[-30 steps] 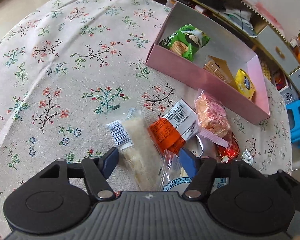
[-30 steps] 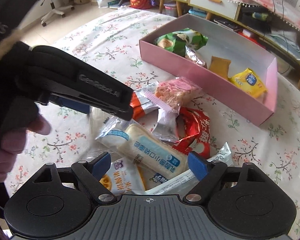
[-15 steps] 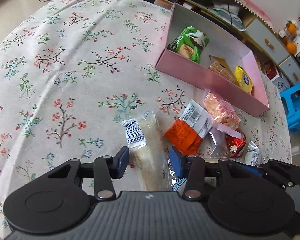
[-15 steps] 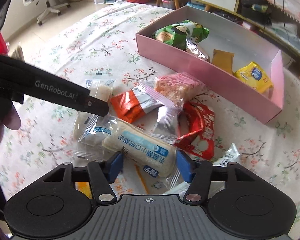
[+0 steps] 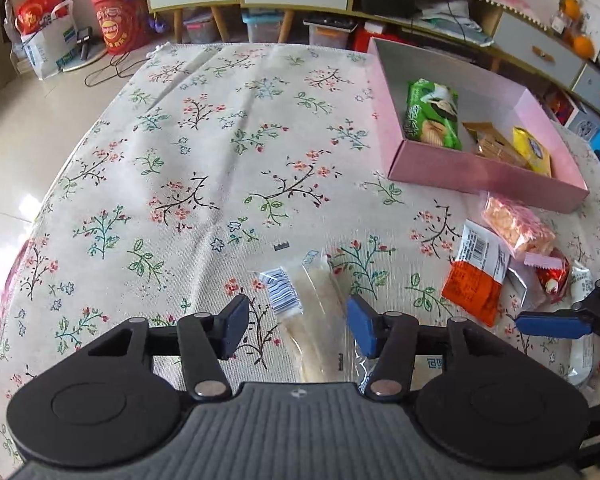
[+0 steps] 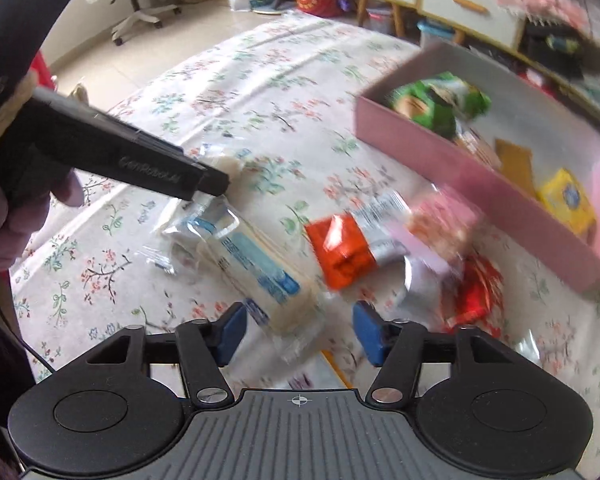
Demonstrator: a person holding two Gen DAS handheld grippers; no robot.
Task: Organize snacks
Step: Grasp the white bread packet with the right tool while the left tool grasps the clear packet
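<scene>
My left gripper (image 5: 298,326) straddles a pale snack bar in clear wrap (image 5: 312,312) lying on the flowered tablecloth. Its jaws are opening, and the left pad stands clear of the wrapper. My right gripper (image 6: 300,332) has the end of a blue-and-white wrapped bar (image 6: 260,268) between its opening jaws, with a gap at the right pad. The pink box (image 5: 480,168) holds a green biscuit pack (image 5: 432,116), a tan packet (image 5: 492,144) and a yellow packet (image 5: 532,152). In front of the box lie an orange-and-white packet (image 5: 476,280), a pink crisp bar (image 5: 516,228) and a red packet (image 5: 556,280).
The tablecloth (image 5: 220,160) is bare to the left of the box. A person's hand (image 6: 4,216) holds the left gripper's black body (image 6: 140,160) at the right wrist view's left. Drawers, bags and a blue stool stand beyond the table. The right wrist view is motion-blurred.
Both pairs of jaws narrowed, then widened a little. The left gripper moved left, and the pale bar now lies farther from the orange packet. The blue-and-white bar came between the right jaws.
</scene>
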